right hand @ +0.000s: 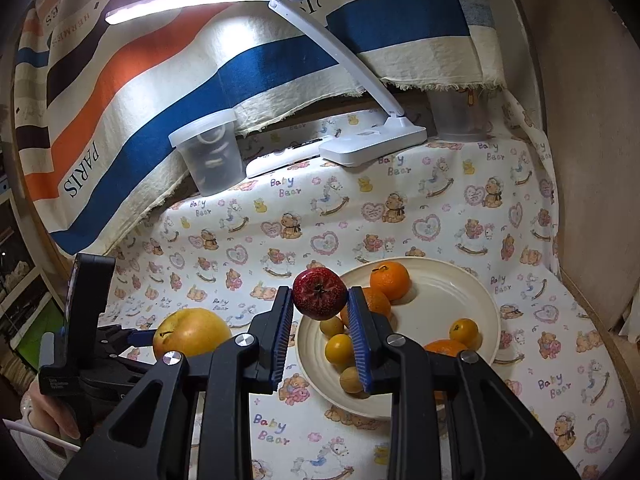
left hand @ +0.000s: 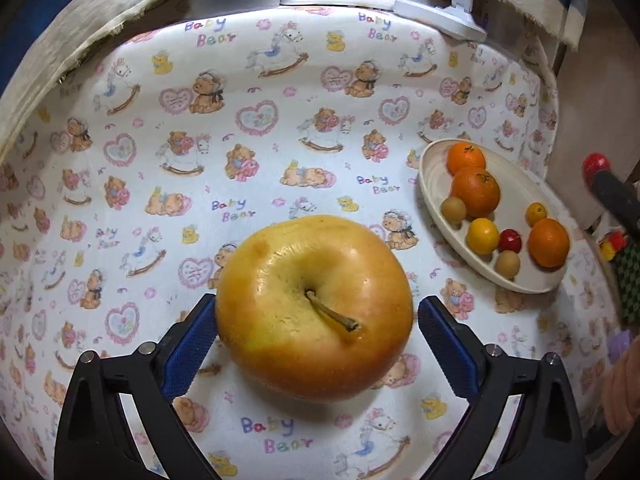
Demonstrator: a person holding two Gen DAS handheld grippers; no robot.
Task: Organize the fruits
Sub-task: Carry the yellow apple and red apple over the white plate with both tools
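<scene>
A large yellow apple (left hand: 314, 308) rests stem-up on the bear-print cloth, left of the plate. My left gripper (left hand: 316, 316) is open, with a blue pad on each side of the apple and a gap showing at the right pad. The right wrist view shows that apple (right hand: 192, 332) to the left. My right gripper (right hand: 319, 300) is shut on a small red fruit (right hand: 319, 294), held over the left rim of a cream plate (right hand: 460, 284). The plate (left hand: 434, 176) holds three oranges (left hand: 476, 190), small yellow fruits (left hand: 483, 235), brownish ones and a red one.
A white desk lamp (right hand: 376, 144) and a clear plastic tub (right hand: 210, 156) stand at the back of the table. A striped cloth (right hand: 160, 80) hangs behind them. A wooden wall (right hand: 580, 160) closes the right side. A hand (right hand: 52, 412) holds the left gripper's handle.
</scene>
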